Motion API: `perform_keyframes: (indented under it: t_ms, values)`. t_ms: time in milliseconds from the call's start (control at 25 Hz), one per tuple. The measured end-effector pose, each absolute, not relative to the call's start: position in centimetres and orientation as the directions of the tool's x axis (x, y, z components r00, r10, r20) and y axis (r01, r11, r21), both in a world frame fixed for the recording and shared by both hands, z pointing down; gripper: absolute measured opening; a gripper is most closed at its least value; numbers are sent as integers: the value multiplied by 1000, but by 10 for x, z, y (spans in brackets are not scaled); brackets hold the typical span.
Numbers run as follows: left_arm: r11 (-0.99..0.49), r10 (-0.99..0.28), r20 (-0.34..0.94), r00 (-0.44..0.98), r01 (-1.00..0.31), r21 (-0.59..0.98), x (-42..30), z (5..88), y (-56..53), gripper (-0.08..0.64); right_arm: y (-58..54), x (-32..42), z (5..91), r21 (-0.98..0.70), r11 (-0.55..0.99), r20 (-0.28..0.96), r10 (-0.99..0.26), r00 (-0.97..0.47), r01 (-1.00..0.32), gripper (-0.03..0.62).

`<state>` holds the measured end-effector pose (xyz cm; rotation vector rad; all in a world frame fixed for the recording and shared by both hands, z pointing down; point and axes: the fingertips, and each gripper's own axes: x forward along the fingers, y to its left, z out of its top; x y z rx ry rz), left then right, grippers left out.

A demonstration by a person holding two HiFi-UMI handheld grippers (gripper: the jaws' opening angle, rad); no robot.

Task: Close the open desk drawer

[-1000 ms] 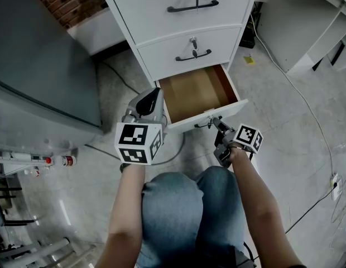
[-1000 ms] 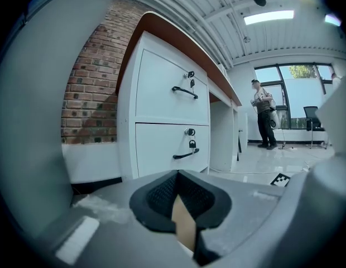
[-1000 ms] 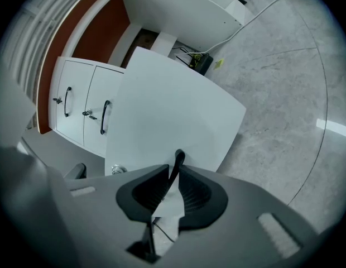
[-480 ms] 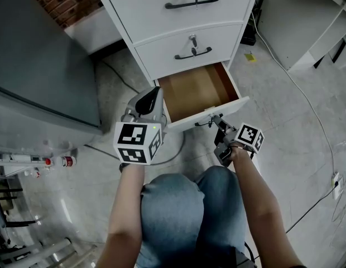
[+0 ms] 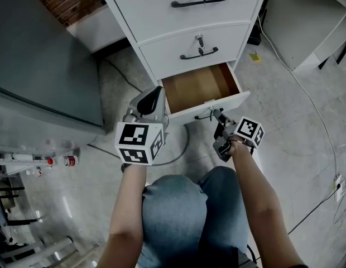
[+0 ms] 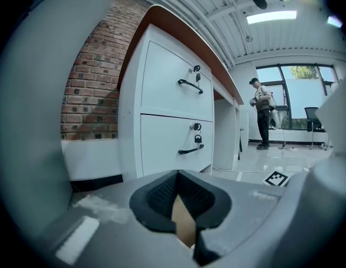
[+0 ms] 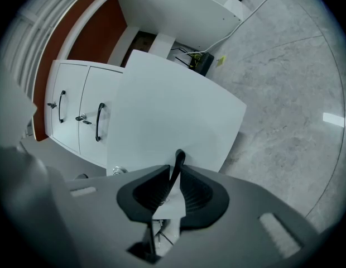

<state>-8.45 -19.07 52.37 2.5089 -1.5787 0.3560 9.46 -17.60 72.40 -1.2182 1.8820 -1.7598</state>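
Right gripper [image 5: 217, 118] at the half-open, wood-lined white drawer [image 5: 202, 86], lowest of 3.
Its jaws, just closing, pinch the thin black drawer handle [image 7: 177, 163]; left gripper [image 5: 155, 94] hovers beside the drawer, jaws pressed together.

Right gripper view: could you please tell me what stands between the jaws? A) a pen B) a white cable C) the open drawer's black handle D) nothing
C: the right gripper, whose jaws have just been closing, clasps the black handle of the open drawer.

I see even, soft light; the ceiling lamp [image 6: 272, 17] glares at upper right, fisheye edges darken and blur.
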Motion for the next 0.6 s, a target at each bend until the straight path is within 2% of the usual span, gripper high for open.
perform_keyframes:
  t_ms: [600]
  values:
    - [-431, -862, 288, 418, -902, 19, -88, 534, -202, -2, -209, 88, 724, -906, -101, 342, -745, -573, -410, 51]
